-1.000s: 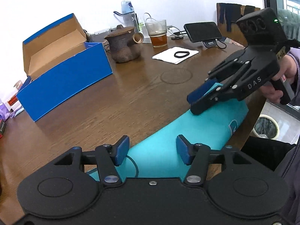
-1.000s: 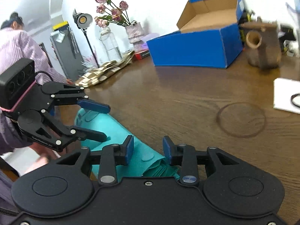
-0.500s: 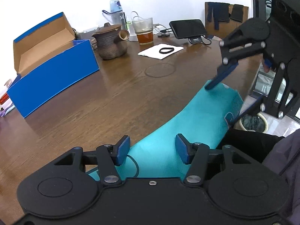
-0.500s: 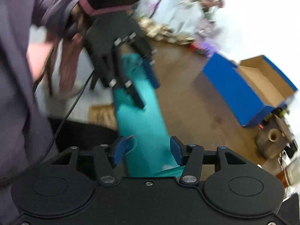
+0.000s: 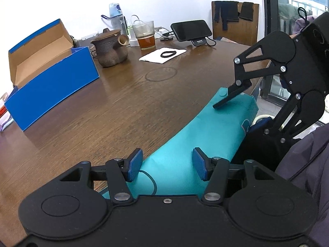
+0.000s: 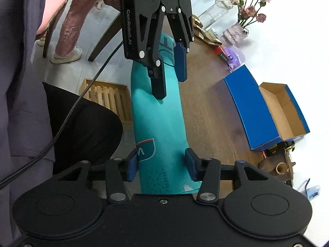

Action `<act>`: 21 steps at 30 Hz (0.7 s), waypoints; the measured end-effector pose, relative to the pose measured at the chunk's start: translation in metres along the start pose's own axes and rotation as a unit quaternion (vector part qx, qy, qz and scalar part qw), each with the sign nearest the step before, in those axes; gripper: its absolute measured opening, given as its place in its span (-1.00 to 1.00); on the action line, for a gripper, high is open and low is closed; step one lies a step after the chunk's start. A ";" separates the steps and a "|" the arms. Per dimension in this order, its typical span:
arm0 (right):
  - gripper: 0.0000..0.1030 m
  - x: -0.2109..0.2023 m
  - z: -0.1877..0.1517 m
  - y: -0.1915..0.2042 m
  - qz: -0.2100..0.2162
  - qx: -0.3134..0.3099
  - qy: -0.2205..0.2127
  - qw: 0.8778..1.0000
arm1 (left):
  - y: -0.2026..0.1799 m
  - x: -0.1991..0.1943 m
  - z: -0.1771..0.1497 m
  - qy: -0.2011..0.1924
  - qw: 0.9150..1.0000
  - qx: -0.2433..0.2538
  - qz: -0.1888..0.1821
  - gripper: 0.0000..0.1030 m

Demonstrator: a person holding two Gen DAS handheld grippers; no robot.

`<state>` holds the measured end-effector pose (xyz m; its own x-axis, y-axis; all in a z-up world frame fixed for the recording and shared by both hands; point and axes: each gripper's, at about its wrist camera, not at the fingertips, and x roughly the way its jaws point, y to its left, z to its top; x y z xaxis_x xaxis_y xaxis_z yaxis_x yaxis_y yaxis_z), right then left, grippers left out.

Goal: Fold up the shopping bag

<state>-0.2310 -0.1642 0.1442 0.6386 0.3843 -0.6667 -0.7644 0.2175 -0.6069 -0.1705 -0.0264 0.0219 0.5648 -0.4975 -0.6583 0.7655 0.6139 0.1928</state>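
Note:
The teal shopping bag (image 5: 201, 135) lies folded into a long strip along the table's near edge, its far end hanging over the rim. My left gripper (image 5: 167, 164) is open over the strip's near end, the fabric passing under its blue pads (image 5: 134, 165). In the right wrist view the left gripper (image 6: 170, 86) hovers over the bag (image 6: 160, 119). My right gripper (image 5: 236, 115) has turned on its side at the bag's far end, one finger above the fabric and one below. Its jaws are closing with the bag between them, a gap still showing. From its own camera, the right gripper (image 6: 161, 166) straddles the strip.
On the brown table (image 5: 115, 107) stand an open blue box (image 5: 51, 78), a brown teapot (image 5: 111, 48), a glass of tea (image 5: 145, 36), a napkin with a black ring (image 5: 164, 54) and a phone on a stand (image 5: 192, 29). A person's dark trousers (image 6: 82, 123) are beside the table edge.
My right gripper has rolled onto its side and gone to the bag's far end, where it now straddles the fabric. The left gripper has barely shifted.

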 end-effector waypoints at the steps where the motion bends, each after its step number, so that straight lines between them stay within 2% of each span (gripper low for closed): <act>1: -0.15 -0.001 -0.002 0.001 -0.001 0.000 -0.001 1.000 | -0.006 -0.001 0.002 -0.003 1.000 0.009 0.013 0.06; 5: -0.18 -0.002 -0.004 -0.001 -0.002 -0.005 0.002 1.000 | -0.032 -0.007 0.010 -0.016 0.997 0.067 0.037 0.08; 7: -0.18 -0.003 -0.003 -0.005 0.005 -0.001 0.003 1.000 | -0.046 -0.011 0.012 -0.028 0.993 0.102 0.048 0.22; 8: -0.18 -0.003 -0.004 -0.006 0.009 0.004 0.003 1.000 | -0.053 -0.013 0.012 -0.032 0.991 0.120 0.053 0.42; 9: -0.18 -0.004 -0.004 -0.008 0.012 0.008 0.002 1.000 | -0.067 -0.015 0.010 -0.039 0.985 0.160 0.058 0.60; 11: -0.18 -0.006 -0.005 -0.011 0.019 0.020 0.000 1.000 | -0.077 -0.017 0.007 -0.040 0.979 0.190 0.053 0.67; 13: -0.18 -0.007 -0.006 -0.013 0.024 0.025 -0.002 0.999 | -0.093 -0.014 0.001 -0.032 0.970 0.236 0.048 0.67; 14: -0.18 -0.007 -0.006 -0.013 0.025 0.024 -0.002 0.999 | -0.095 -0.012 0.000 -0.030 0.968 0.243 0.055 0.67; 16: -0.18 -0.007 -0.005 -0.015 0.029 0.021 0.000 0.999 | -0.108 0.005 -0.004 -0.017 0.954 0.284 0.098 0.64; 17: -0.18 -0.007 -0.004 -0.016 0.031 0.021 0.000 0.999 | -0.110 0.007 -0.005 -0.014 0.951 0.292 0.103 0.56; 18: -0.18 -0.007 -0.003 -0.016 0.034 0.020 0.001 0.999 | -0.118 0.018 -0.007 -0.001 0.940 0.321 0.118 0.46; 19: -0.18 -0.006 -0.003 -0.017 0.037 0.020 0.001 0.999 | -0.122 0.023 -0.006 0.010 0.937 0.327 0.120 0.40; 21: -0.18 -0.005 0.000 -0.019 0.043 0.020 0.001 0.999 | -0.126 0.030 -0.004 0.023 0.938 0.325 0.117 0.10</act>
<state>-0.2198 -0.1701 0.1589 0.5703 0.4019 -0.7164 -0.8196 0.2199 -0.5291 -0.2514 -0.1161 -0.0247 0.7379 -0.3600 -0.5708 0.6573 0.1916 0.7288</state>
